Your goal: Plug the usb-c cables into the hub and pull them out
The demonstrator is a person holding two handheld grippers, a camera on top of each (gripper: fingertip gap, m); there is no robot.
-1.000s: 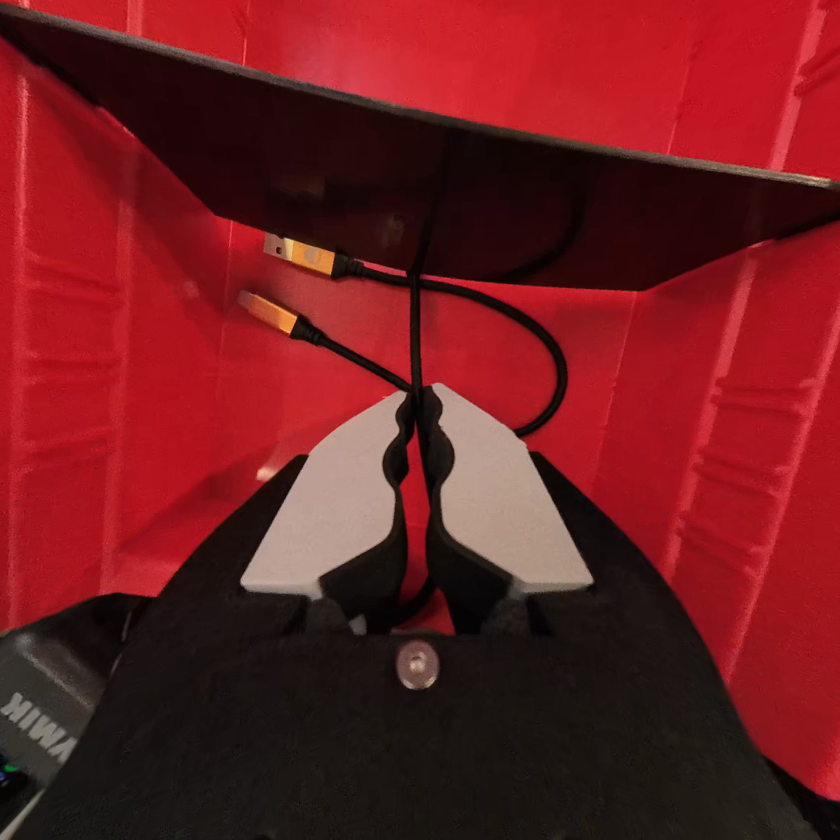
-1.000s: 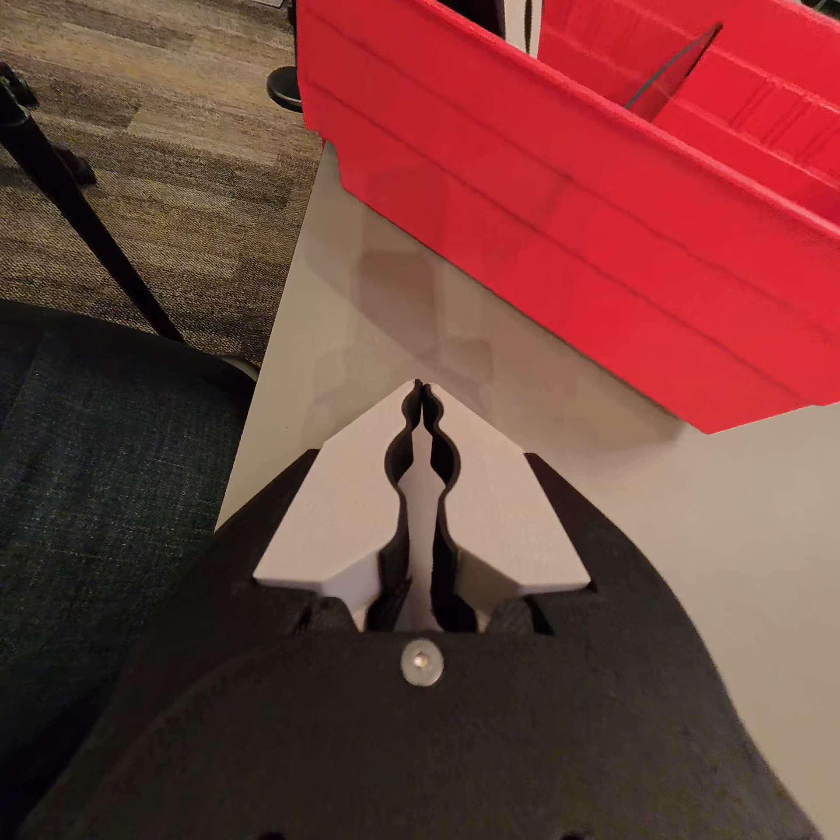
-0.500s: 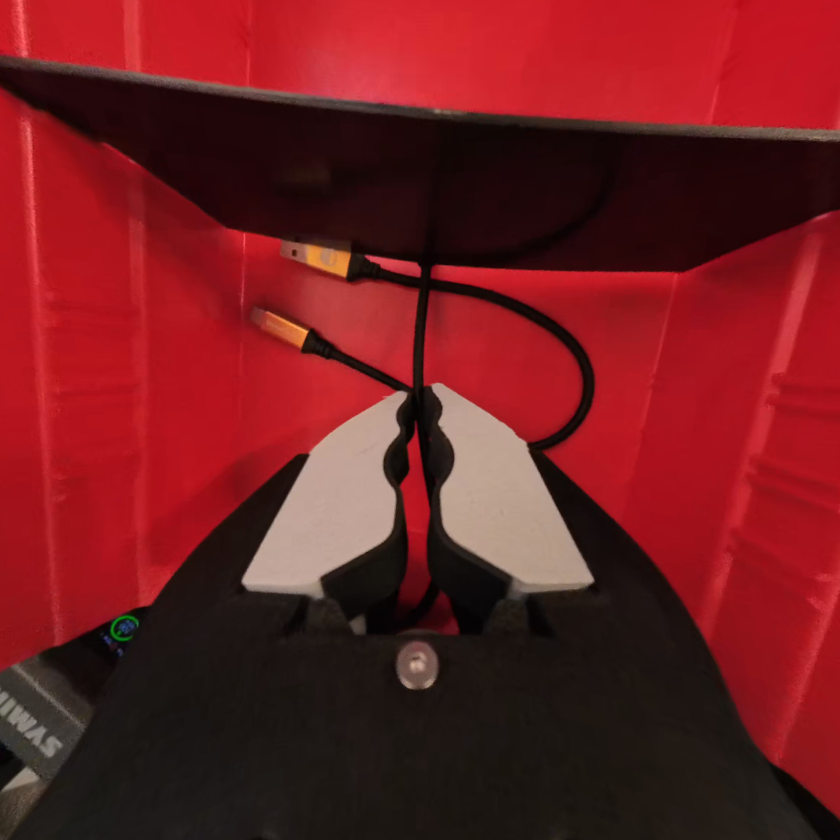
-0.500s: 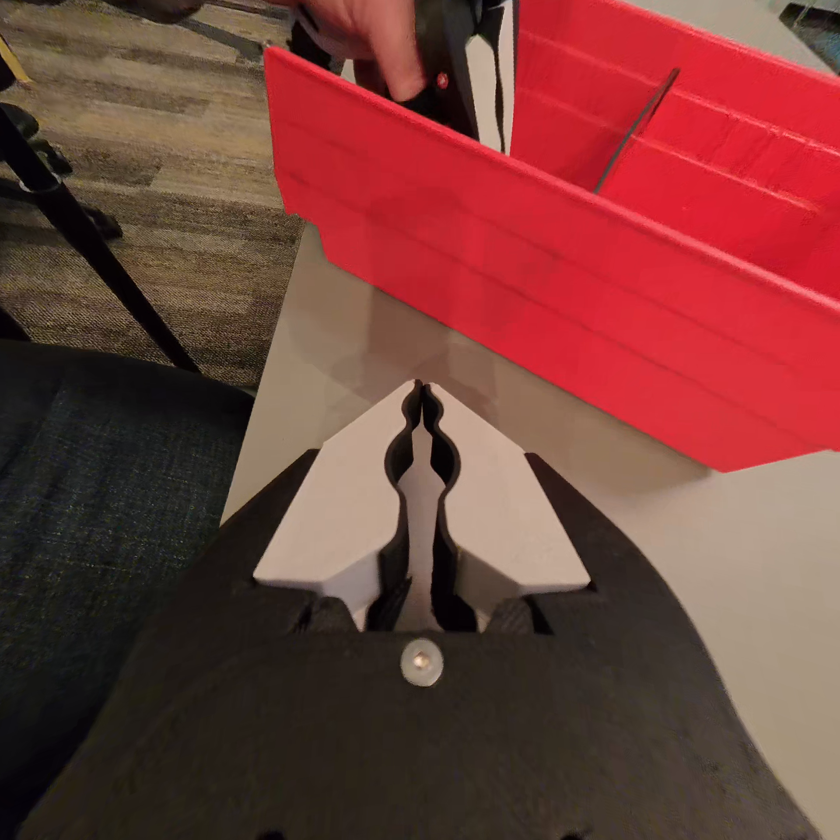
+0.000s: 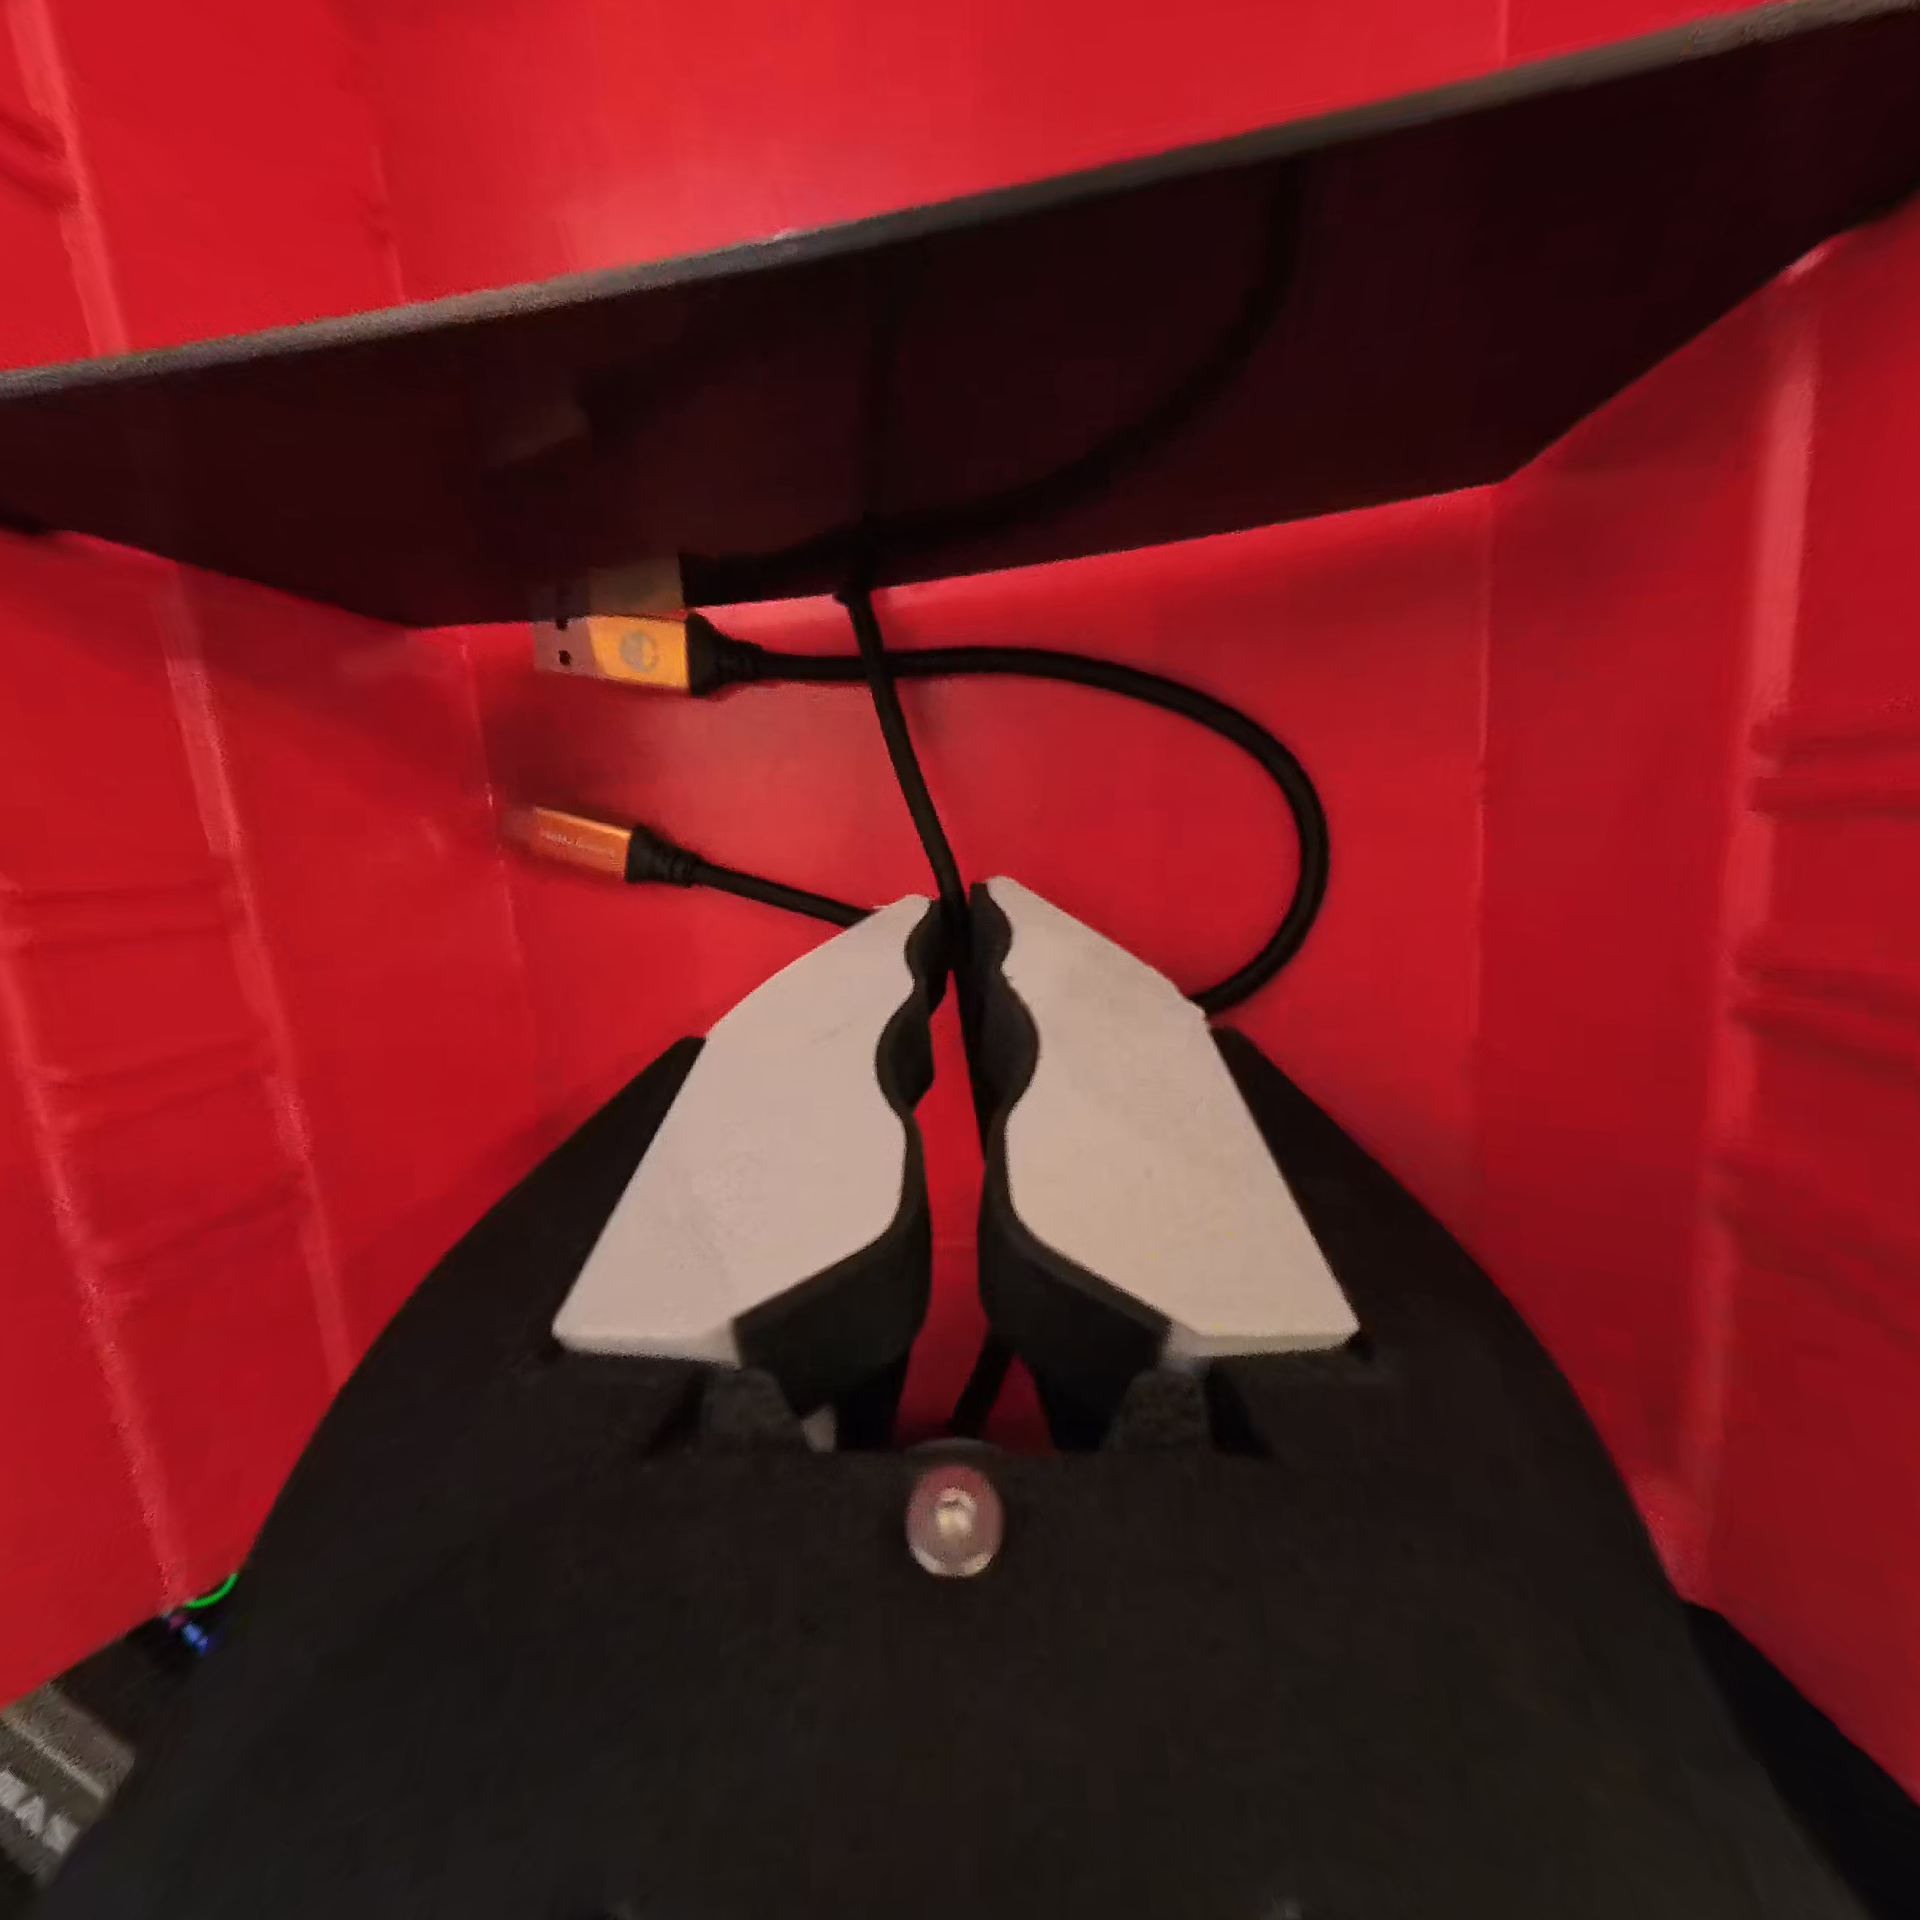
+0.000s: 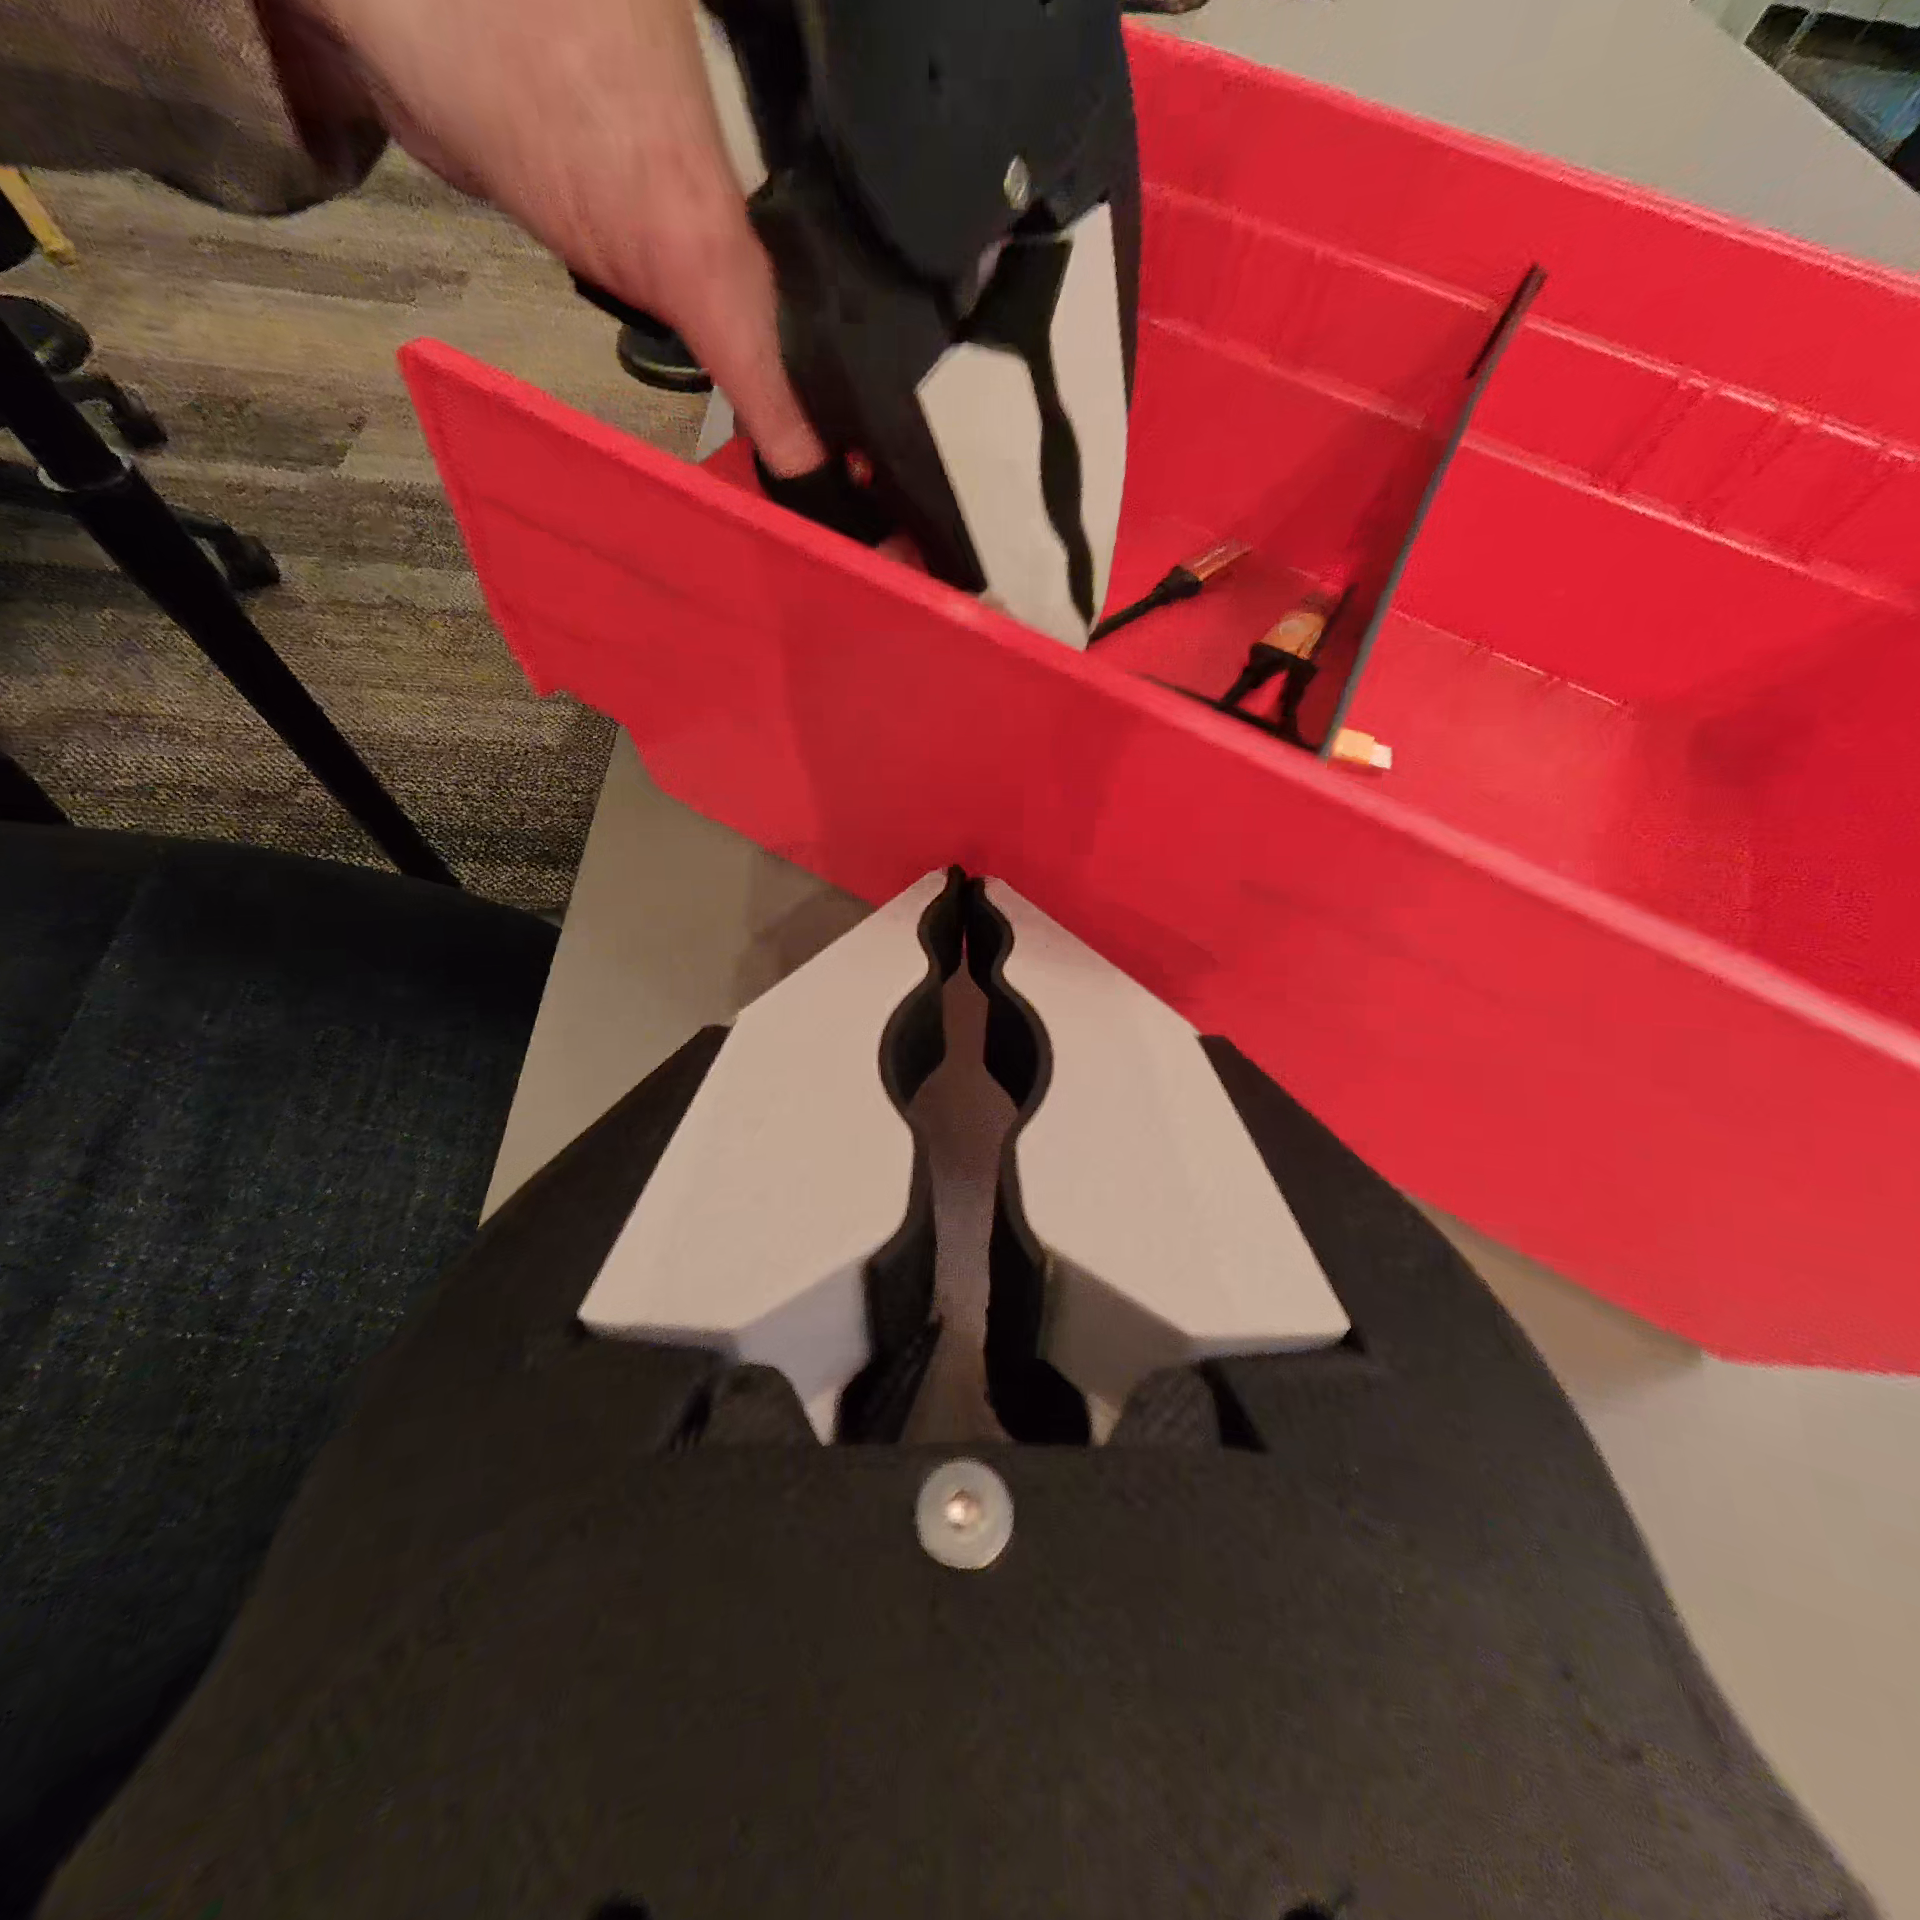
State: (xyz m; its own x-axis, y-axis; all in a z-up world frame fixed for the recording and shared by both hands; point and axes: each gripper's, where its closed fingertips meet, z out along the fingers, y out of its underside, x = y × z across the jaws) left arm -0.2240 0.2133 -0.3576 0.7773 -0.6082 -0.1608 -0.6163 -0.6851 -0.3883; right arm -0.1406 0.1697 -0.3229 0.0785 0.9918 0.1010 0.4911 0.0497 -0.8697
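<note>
The left gripper (image 5: 954,914) is down inside the red bin (image 6: 1039,790), its grey fingers (image 5: 769,1122) pinched nearly together on a black braided cable (image 5: 904,748) that runs up between them. From where I stand the cable is clamped mid-length, not at a plug. Both of its orange-sleeved ends lie free on the bin floor to the left of the tips: the slimmer connector (image 5: 577,844) nearer, the broader flat plug (image 5: 618,652) just under the edge of the black divider (image 5: 935,416), which mirrors it. The rest of the cable loops out to the right and back under the gripper.

The right gripper (image 6: 961,883) hangs outside the bin over the pale table (image 6: 665,935), jaws closed to a sliver with nothing between them. Past it a person's hand (image 6: 582,156) grips the other tool, and a second orange plug (image 6: 1361,750) peeks from beyond the divider.

A dark device with a small lit ring (image 5: 62,1745) sits at the lower left corner of the left view; whether that is the hub I cannot tell.

I judge this as the fetching stage: a cable is being lifted, nothing is plugged yet. The next move calls for raising it clear of the bin wall, then regripping close behind the slim connector so it can be steered squarely into a port.
</note>
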